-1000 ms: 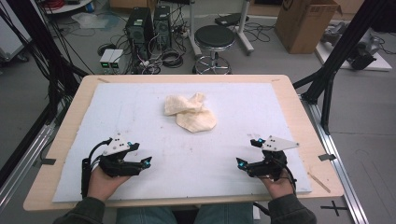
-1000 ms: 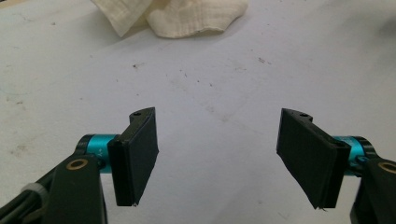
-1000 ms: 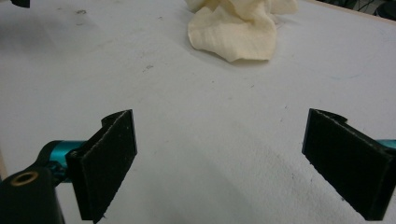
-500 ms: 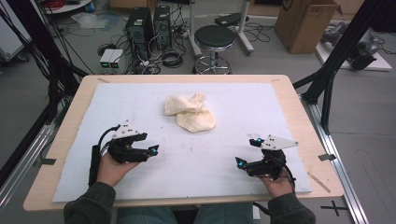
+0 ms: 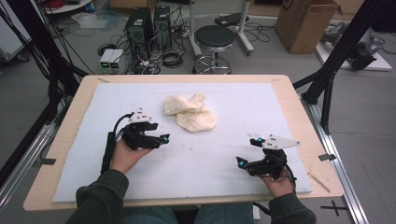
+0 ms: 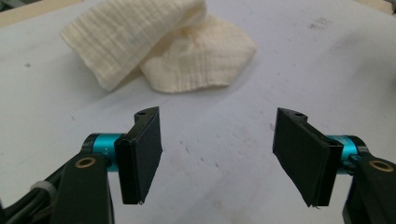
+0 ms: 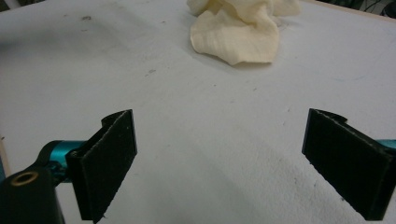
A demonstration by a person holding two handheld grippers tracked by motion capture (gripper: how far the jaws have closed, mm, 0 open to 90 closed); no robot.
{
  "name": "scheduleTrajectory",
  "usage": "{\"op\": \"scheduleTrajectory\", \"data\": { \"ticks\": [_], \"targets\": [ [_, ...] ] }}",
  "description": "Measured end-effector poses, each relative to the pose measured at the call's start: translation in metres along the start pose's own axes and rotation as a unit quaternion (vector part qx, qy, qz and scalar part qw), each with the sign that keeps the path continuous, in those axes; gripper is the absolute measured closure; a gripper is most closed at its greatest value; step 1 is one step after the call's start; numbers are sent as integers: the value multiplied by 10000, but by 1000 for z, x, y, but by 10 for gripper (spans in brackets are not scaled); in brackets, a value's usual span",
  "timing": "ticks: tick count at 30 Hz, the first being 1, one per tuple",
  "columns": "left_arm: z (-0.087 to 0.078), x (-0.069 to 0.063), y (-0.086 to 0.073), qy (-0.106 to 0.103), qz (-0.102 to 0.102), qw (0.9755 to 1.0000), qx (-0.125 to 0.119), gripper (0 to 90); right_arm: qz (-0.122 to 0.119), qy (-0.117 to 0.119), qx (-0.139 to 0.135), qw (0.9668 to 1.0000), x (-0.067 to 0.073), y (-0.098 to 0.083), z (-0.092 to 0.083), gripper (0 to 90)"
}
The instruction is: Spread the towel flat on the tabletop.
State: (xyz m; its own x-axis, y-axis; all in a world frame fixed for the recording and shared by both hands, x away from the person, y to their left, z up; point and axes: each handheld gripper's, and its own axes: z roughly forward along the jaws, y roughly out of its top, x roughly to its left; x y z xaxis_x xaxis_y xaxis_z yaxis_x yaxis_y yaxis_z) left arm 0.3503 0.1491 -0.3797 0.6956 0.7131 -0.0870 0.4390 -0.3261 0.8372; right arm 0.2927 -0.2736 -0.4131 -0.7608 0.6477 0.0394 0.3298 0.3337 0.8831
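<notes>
Lying crumpled on the white mat [image 5: 289,107], the cream cloth [image 5: 190,114] sits just ahead of the left gripper [image 5: 159,138] and a little to the side of its fingers [image 6: 142,154], near but not touching them. That gripper's jaws stand wide apart with nothing between them, which suits a reach toward a soft heap: spread pads can straddle a fold before pinching it. Seen from the left gripper view, the cloth is doubled over itself, one ribbed flap draped across a flatter layer, so its near rim offers the easiest bite. The right gripper [image 5: 243,161] rests well apart from the cloth, low over the mat near the person's edge of the table [image 5: 70,116], its fingers [image 7: 109,163] likewise released and empty. Judging by this, the left hand is leading the approach while the right waits, perhaps to take a second corner once the fabric is lifted.
</notes>
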Motion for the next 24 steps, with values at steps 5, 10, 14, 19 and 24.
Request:
{"op": "scheduleTrajectory", "data": {
  "ticks": [5,10,14,19,24],
  "targets": [
    [18,4,13,16,-49,10000,43,333,27,26,-6,10000,0,1,1,92],
    [38,10,21,83,-131,9999,-36,350,-11,56,-29,10000,0,1,2,93],
    [53,15,30,200,-188,9996,-38,363,16,72,-29,10000,-1,2,2,93],
    [73,18,41,287,-256,9992,-88,363,3,94,-75,9999,-2,2,3,93],
    [95,15,54,331,-200,9992,-93,361,8,123,-70,9999,-3,2,4,93]
  ]
}}
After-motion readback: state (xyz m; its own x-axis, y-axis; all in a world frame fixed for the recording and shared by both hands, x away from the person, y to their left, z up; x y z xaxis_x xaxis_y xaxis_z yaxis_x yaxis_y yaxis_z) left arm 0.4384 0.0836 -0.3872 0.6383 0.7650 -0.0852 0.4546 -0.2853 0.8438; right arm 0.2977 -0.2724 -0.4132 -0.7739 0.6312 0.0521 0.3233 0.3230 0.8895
